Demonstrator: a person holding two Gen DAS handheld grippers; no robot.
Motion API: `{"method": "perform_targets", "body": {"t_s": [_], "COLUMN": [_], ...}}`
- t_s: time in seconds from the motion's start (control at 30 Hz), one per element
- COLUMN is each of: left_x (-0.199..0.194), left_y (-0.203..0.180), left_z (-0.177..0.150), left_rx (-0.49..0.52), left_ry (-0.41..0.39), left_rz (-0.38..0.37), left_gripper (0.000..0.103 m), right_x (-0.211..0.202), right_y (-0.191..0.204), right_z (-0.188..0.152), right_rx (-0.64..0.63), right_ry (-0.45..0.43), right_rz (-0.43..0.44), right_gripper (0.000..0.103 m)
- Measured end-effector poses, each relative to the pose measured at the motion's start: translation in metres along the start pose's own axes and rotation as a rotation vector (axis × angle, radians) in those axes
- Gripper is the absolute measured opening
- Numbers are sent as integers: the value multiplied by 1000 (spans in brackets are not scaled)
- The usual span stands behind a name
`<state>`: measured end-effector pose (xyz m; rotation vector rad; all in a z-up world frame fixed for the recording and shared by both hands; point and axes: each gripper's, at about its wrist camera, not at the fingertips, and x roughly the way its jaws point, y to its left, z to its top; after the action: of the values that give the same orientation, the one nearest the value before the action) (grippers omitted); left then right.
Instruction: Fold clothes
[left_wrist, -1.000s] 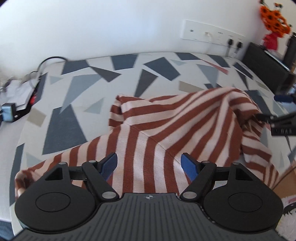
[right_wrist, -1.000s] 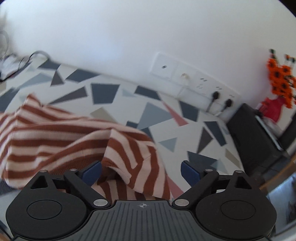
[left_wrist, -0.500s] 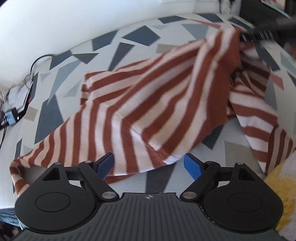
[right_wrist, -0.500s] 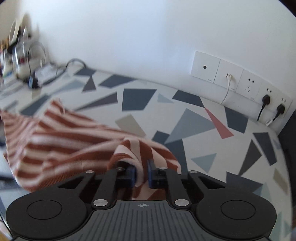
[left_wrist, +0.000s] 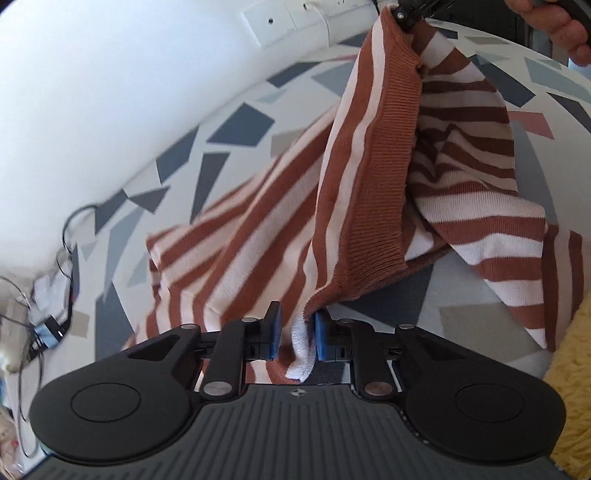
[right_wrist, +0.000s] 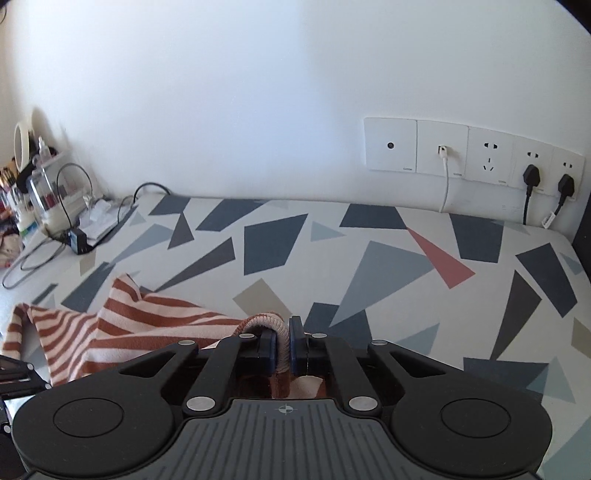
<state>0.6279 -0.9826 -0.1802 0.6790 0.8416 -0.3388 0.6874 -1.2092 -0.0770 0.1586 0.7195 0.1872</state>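
Note:
A rust-and-white striped sweater (left_wrist: 258, 229) lies partly lifted over the triangle-patterned surface (right_wrist: 369, 258). My left gripper (left_wrist: 295, 334) has a corner of the ribbed hem between its blue pads. Its jaws are closing: the cloth rests against the right pad and a gap shows at the left pad. My right gripper (right_wrist: 282, 343) is shut on a fold of the ribbed hem, with the striped sweater (right_wrist: 147, 325) trailing off to its left. In the left wrist view the right gripper (left_wrist: 410, 18) holds the hem up at the top, with a hand (left_wrist: 565, 29) beside it.
Wall sockets (right_wrist: 472, 155) with plugged cables line the back wall. A charger and loose cables (right_wrist: 77, 240) lie at the far left by a cluttered organiser (right_wrist: 40, 192). A yellow fuzzy item (left_wrist: 572, 369) sits at the lower right.
My right gripper closed on the hem and raised it. My left gripper slid along the hem edge, rolled, and its jaws narrowed around the hem corner.

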Motion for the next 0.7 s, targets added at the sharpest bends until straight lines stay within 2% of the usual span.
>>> {"method": "perform_targets", "body": {"t_s": [0.07,0.1,0.3,0.33,0.37,0.4,0.43,0.6,0.7], "left_x": [3,4,16,17,17,16,12,-18,-44], "left_y": [-7,-12,-30,-32,-33,-32,-28,7,51], "left_z": [1,0,-5,-7,-9,-10,-10,-2,3], "left_rx": [56,88,230,249,248,235,205,-12,-204], "left_ry": [3,-3,-54,-65,-71,-74,-83,-152,-226], "left_rz": [40,57,126,143,140,124,113,111,113], "left_gripper": [48,53,53,47,24,11,8,6,6], "right_x": [-2,-2,-7,-9,-11,-13,-14,-24,-36], "right_y": [-5,-6,-7,-6,-5,-4,-4,0,7], "right_z": [2,2,-1,-2,-3,-4,-5,-9,-4], "right_rx": [27,36,60,63,65,65,64,83,112], "right_ry": [-5,-7,-18,-18,-19,-20,-21,-36,-74], "right_rz": [8,7,-11,-14,-16,-22,-28,-50,-42], "right_gripper": [6,6,6,6,6,6,6,6,6]}}
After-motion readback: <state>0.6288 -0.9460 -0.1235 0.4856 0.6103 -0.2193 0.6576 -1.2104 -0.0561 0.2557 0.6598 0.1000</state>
